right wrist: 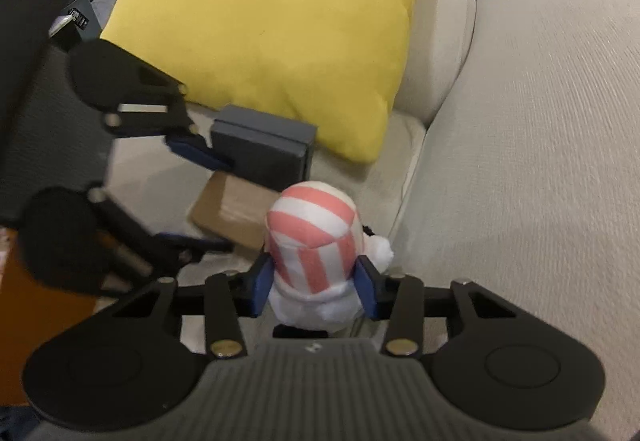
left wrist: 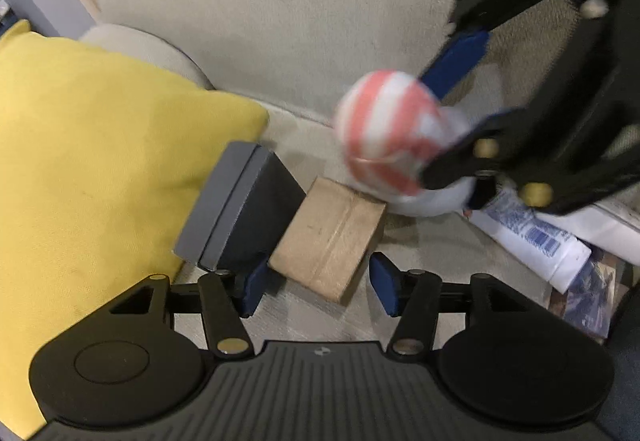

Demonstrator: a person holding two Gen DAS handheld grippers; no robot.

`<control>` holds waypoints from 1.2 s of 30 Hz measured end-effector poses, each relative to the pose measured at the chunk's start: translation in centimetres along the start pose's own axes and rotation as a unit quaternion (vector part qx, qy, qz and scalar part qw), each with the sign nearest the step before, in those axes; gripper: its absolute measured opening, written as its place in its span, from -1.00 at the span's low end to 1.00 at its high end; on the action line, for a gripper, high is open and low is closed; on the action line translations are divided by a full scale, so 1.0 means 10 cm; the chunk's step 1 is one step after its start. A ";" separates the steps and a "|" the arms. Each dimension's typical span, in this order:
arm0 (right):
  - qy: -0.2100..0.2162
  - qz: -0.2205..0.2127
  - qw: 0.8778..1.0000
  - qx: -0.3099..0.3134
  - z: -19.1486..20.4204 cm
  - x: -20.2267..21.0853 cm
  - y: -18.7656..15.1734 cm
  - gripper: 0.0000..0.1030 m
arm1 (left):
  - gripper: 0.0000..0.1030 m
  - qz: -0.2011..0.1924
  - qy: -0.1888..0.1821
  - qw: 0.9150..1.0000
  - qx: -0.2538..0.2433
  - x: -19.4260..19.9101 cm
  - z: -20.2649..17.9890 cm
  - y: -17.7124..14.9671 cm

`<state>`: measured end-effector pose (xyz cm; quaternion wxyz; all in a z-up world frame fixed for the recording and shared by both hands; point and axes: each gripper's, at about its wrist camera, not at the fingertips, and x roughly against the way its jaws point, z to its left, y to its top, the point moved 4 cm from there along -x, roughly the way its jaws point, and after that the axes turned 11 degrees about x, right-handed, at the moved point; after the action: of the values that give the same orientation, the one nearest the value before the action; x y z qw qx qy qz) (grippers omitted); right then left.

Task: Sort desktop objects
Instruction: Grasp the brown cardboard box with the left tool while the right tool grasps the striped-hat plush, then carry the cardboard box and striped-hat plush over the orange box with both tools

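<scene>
Two grippers are seen working over a beige sofa seat. From the left wrist view, the left gripper [left wrist: 316,281] is held with its blue pads spread and nothing pressed between them; a brown cardboard box [left wrist: 330,237] lies on the seat between and just ahead of the pads, and a grey lidded box [left wrist: 236,209] leans beside it against a yellow cushion [left wrist: 100,161]. The right gripper [left wrist: 456,129] is seen at the upper right, a striped plush toy [left wrist: 390,137] caught between its fingers, with a white tube [left wrist: 532,241] lying below. If the cardboard box is the target, the pads are best lowered evenly over its two long sides before closing, the grey box being kept clear of the near pad. From the right wrist view, the right gripper [right wrist: 316,289] is clamped on the pink-and-white plush toy [right wrist: 316,241], both pads pressed into its soft sides, close to the sofa back. The squeeze is judged best kept firm, since soft stuffing may slip, and the toy carried well apart from the left gripper [right wrist: 196,197], whose fingers straddle the boxes nearby.
</scene>
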<state>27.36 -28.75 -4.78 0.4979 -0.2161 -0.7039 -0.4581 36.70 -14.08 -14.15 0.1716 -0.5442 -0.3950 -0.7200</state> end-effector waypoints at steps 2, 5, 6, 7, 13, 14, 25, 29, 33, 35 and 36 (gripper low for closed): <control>0.020 0.018 1.000 -0.003 0.00 -0.02 -0.03 -0.10 | 0.26 0.010 0.003 1.000 -0.006 -0.04 0.00 0.03; 0.027 0.016 0.999 -0.017 -0.02 -0.07 -0.03 -0.09 | 0.32 0.022 0.006 1.000 -0.011 -0.10 -0.01 0.07; 0.028 0.011 0.999 -0.022 -0.03 -0.06 -0.02 -0.08 | 0.35 0.023 0.009 1.000 -0.012 -0.08 -0.02 0.08; 0.026 0.005 0.999 -0.028 -0.04 -0.07 -0.01 -0.06 | 0.36 0.026 0.010 1.000 -0.013 -0.07 -0.03 0.09; 0.014 -0.005 0.999 -0.050 -0.07 -0.07 -0.07 0.16 | 0.27 0.025 -0.001 1.000 -0.006 -0.07 -0.02 0.07; 0.015 -0.005 0.999 -0.045 -0.05 -0.07 -0.07 0.21 | 0.25 0.025 0.000 1.000 -0.006 -0.08 0.00 0.05; -0.023 0.000 0.999 -0.034 0.01 -0.07 -0.07 0.12 | 0.11 0.009 -0.006 0.997 0.071 -0.05 0.05 -0.04; -0.021 -0.004 0.998 -0.050 -0.06 -0.02 -0.07 0.11 | 0.09 -0.001 -0.022 0.993 0.114 0.02 0.08 0.00; -0.022 -0.014 0.998 -0.059 -0.07 0.09 -0.05 0.10 | 0.08 -0.024 -0.030 0.989 0.141 0.17 0.12 -0.03; -0.016 -0.021 0.997 -0.066 -0.08 0.15 -0.04 0.10 | 0.07 -0.036 -0.031 0.987 0.152 0.22 0.05 0.05; -0.013 -0.025 0.997 -0.070 -0.08 0.19 -0.02 0.10 | 0.06 -0.043 -0.030 0.986 0.157 0.30 0.06 0.05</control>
<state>26.78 -29.84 -3.08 0.4607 -0.2392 -0.6818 -0.5155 36.37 -13.39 -11.20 0.2117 -0.5143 -0.5313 -0.6390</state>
